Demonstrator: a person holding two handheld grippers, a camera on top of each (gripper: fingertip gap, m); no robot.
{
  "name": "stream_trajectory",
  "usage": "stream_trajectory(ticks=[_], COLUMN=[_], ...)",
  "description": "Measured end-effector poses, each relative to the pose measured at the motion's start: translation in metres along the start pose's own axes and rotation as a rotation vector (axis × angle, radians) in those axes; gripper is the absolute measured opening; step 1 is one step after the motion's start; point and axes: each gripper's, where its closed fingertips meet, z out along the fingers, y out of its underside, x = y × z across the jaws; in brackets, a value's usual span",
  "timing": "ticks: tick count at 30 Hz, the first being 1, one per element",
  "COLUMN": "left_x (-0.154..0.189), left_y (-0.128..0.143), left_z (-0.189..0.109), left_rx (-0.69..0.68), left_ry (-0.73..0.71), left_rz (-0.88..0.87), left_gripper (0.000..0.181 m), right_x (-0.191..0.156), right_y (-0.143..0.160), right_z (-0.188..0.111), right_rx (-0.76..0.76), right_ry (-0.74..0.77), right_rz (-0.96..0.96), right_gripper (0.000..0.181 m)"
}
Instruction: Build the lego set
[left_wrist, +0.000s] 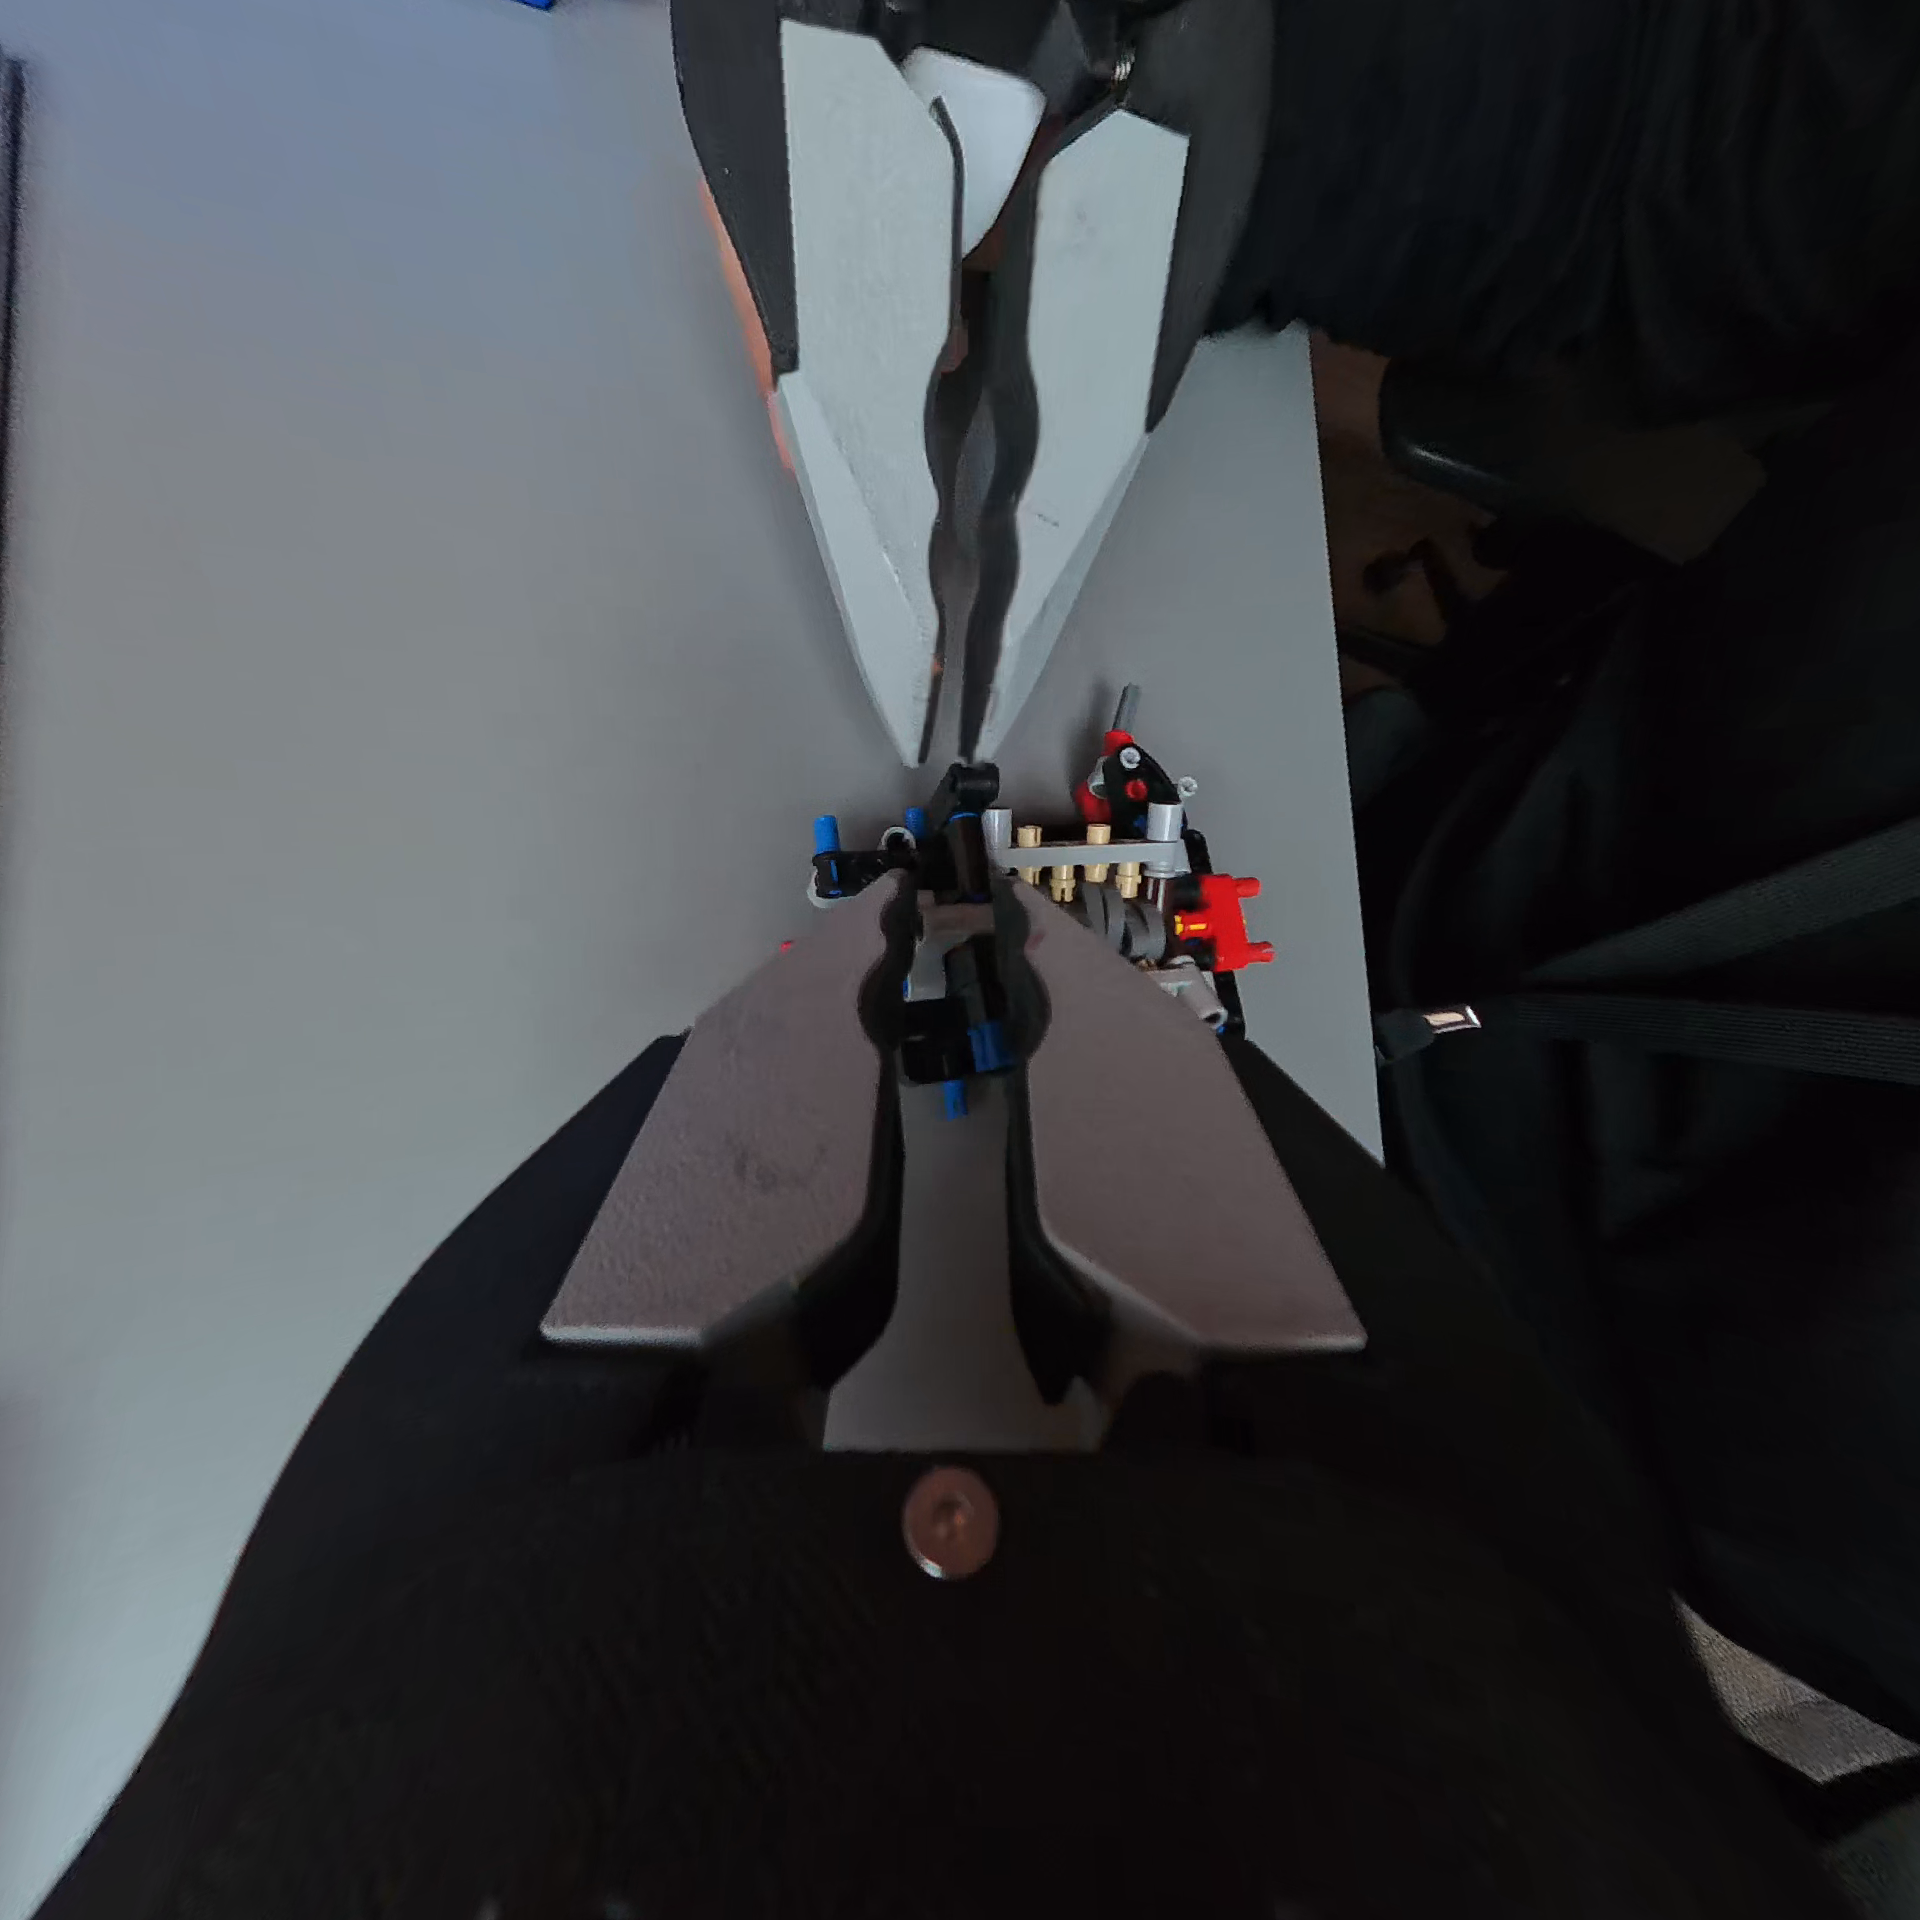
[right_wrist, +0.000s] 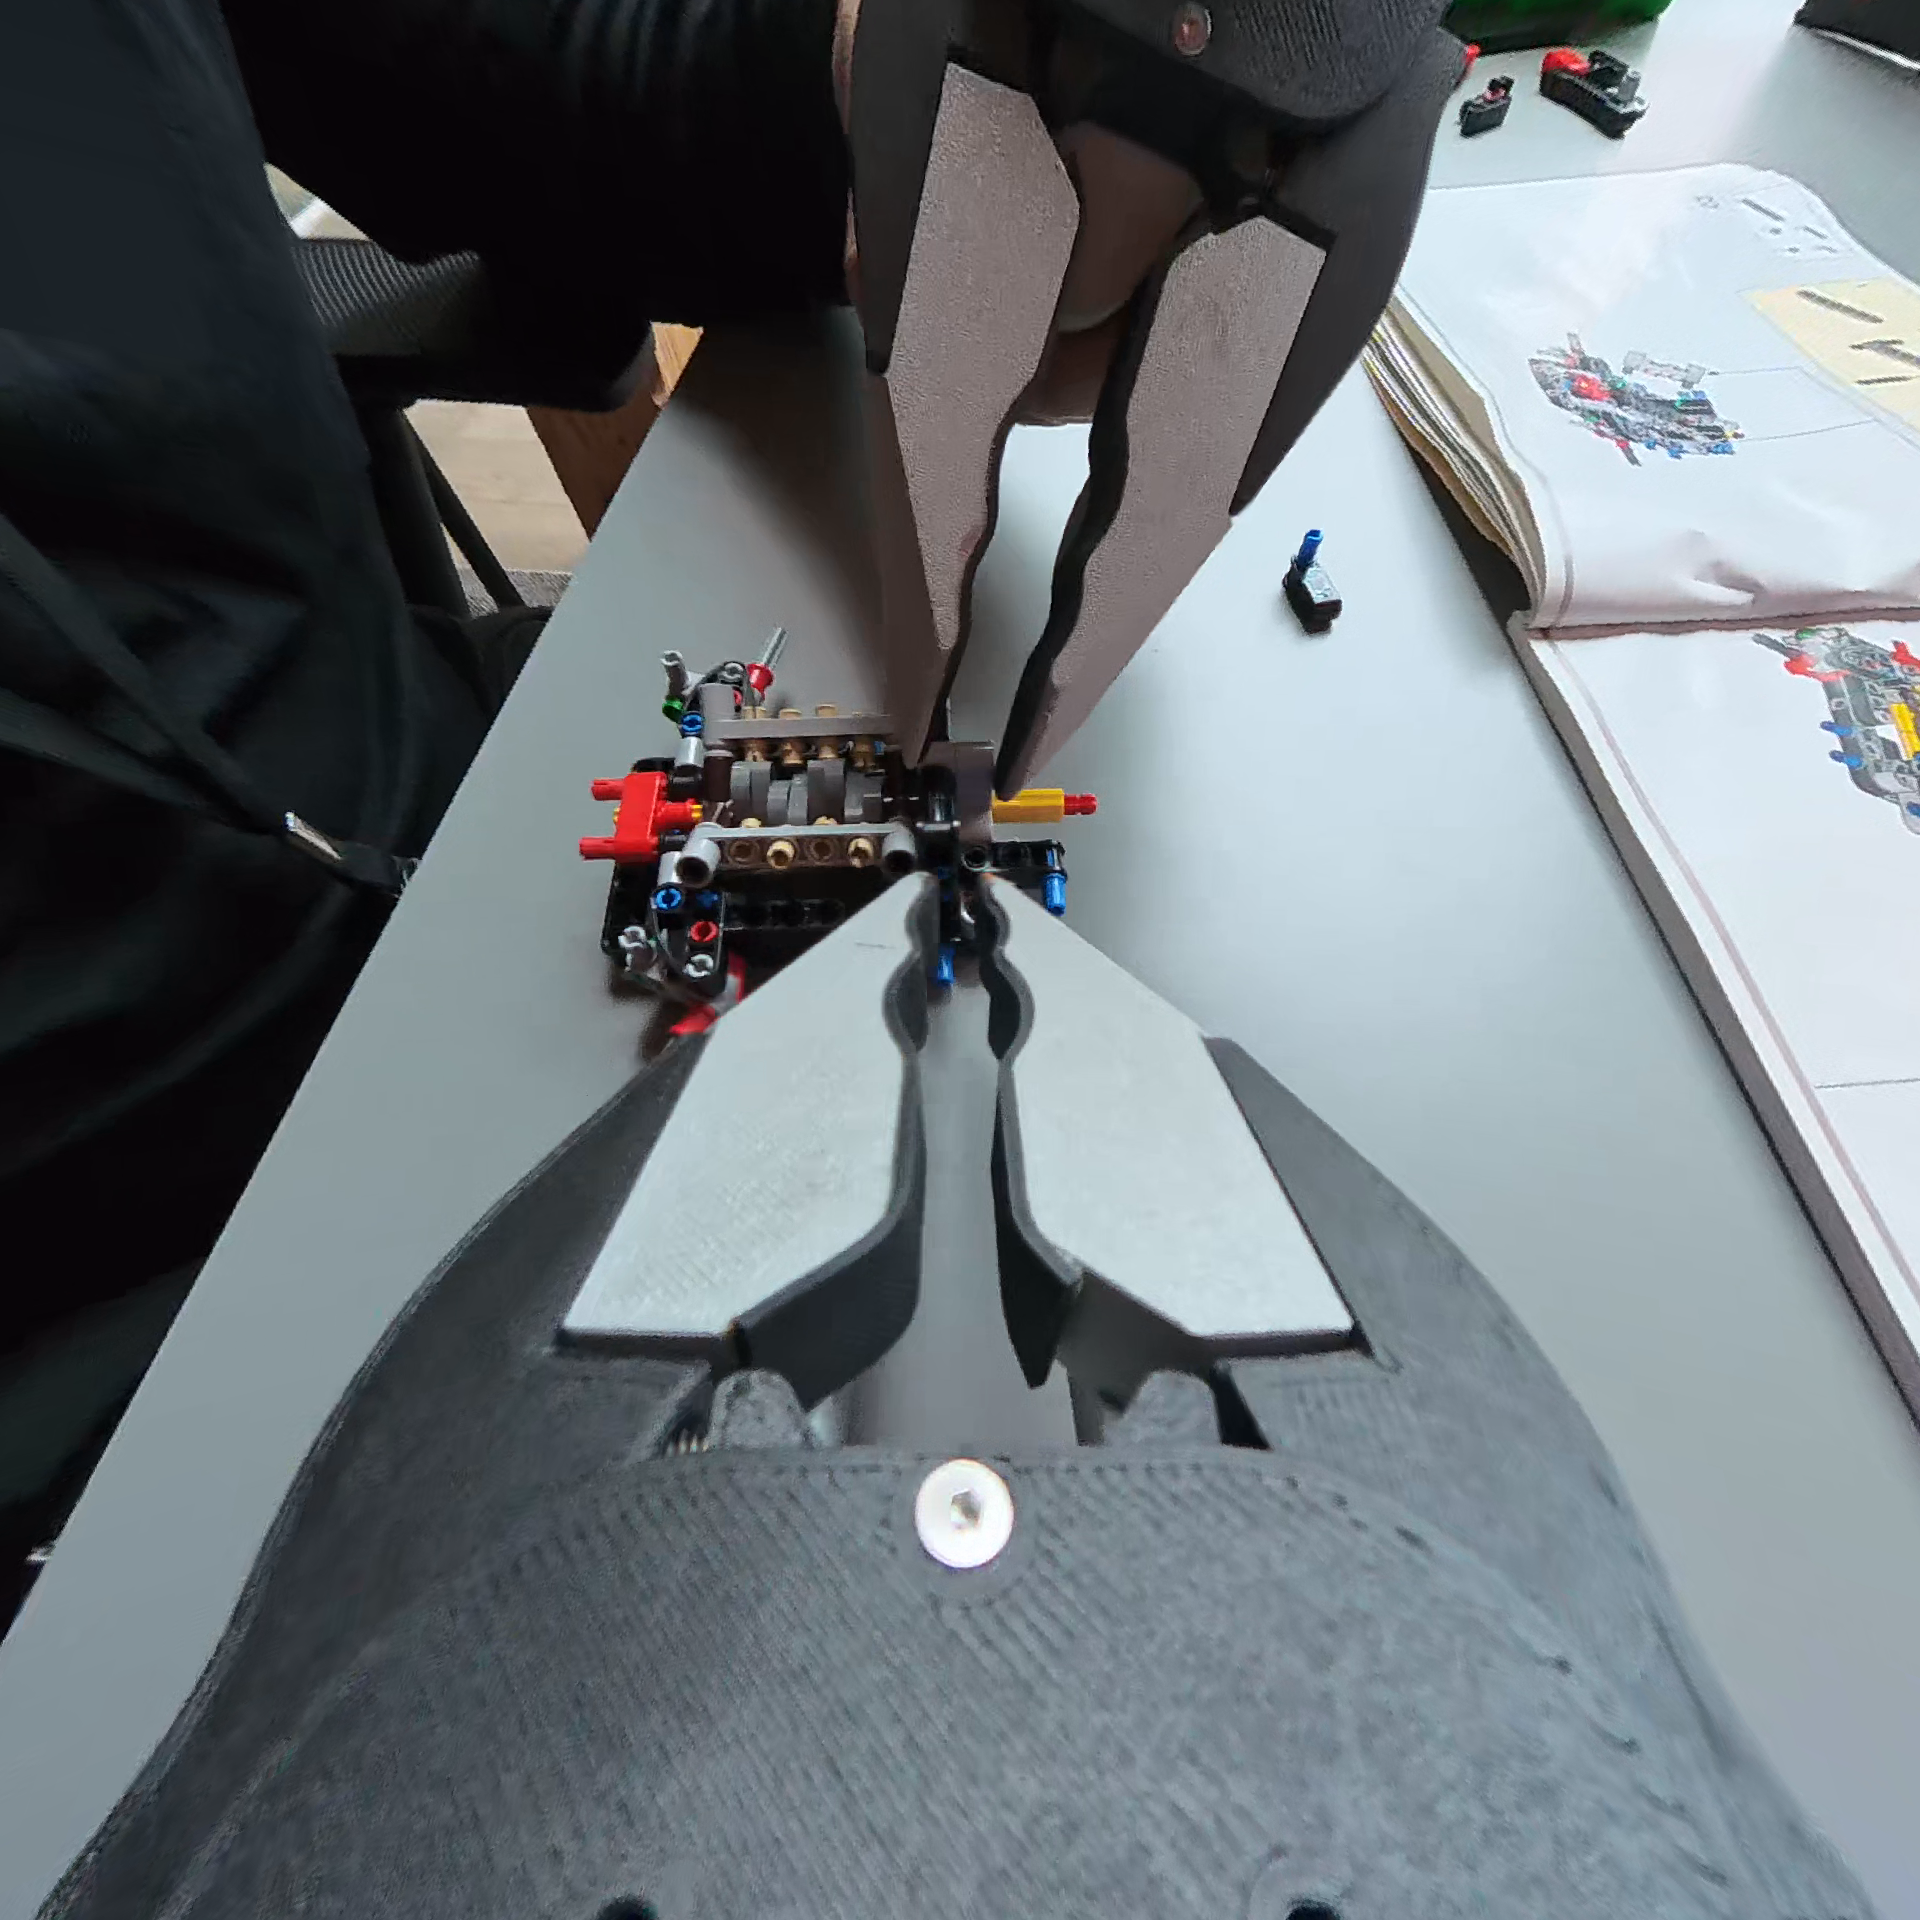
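Note:
A partly built lego model (left_wrist: 1101, 862) of grey, black, red and tan parts sits on the grey table (left_wrist: 416, 727), near its edge. It also shows in the right wrist view (right_wrist: 790, 810). My left gripper (left_wrist: 951, 904) is shut on the model's end; in the right wrist view (right_wrist: 961, 774) its fingers clamp a dark grey block (right_wrist: 974, 795). My right gripper (right_wrist: 956, 888) faces it and is shut on a black piece (right_wrist: 938, 826) with blue pins at that same end. In the left wrist view the right gripper (left_wrist: 954, 753) pinches the top of that black piece (left_wrist: 966, 821).
An open instruction booklet (right_wrist: 1662, 416) lies to the right. A loose black part with a blue pin (right_wrist: 1311, 587) stands beside it. More black and red parts (right_wrist: 1590, 83) lie at the far right. The table edge (right_wrist: 499, 779) and a person in dark clothing are close by the model. Both grippers' tips are close together, under 4 cm apart.

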Motion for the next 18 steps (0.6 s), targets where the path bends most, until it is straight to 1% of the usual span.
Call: stream_trajectory(ticks=[1, 3, 5, 7, 10, 13, 18], left_x=[0.0005, 0.0018, 0.0033, 0.0047, 0.0102, 0.0064, 0.0035], left_y=[0.0002, 0.0007, 0.0011, 0.0011, -0.0029, 0.0033, 0.0026], left_z=[0.0004, 0.0016, 0.002, 0.0015, 0.0017, 0.0076, 0.0077], left_rx=[-0.003, -0.007, -0.014, -0.019, -0.003, -0.05, -0.058], left_ry=[0.0, 0.004, 0.018, 0.022, 0.05, 0.02, -0.037], left_rz=[0.002, 0.005, 0.001, 0.005, -0.004, -0.006, 0.032], left_gripper=[0.012, 0.011, 0.011, 0.012, 0.011, 0.007, 0.006], right_x=[-0.0004, -0.0018, -0.0017, -0.0024, -0.0055, -0.006, -0.0035], right_y=[0.0007, 0.0041, 0.0032, 0.0013, -0.0023, -0.0027, -0.001], right_z=[0.002, 0.0043, 0.0037, 0.0017, 0.0001, 0.0036, 0.0056], right_rx=[-0.008, -0.032, -0.024, -0.007, 0.017, 0.008, -0.006], right_ry=[0.002, -0.007, -0.004, -0.014, -0.037, -0.035, -0.024], right_rz=[-0.013, -0.019, -0.022, -0.012, -0.003, -0.008, -0.004], right_gripper=[0.0, 0.0, 0.0, 0.006, 0.008, 0.005, 0.002])
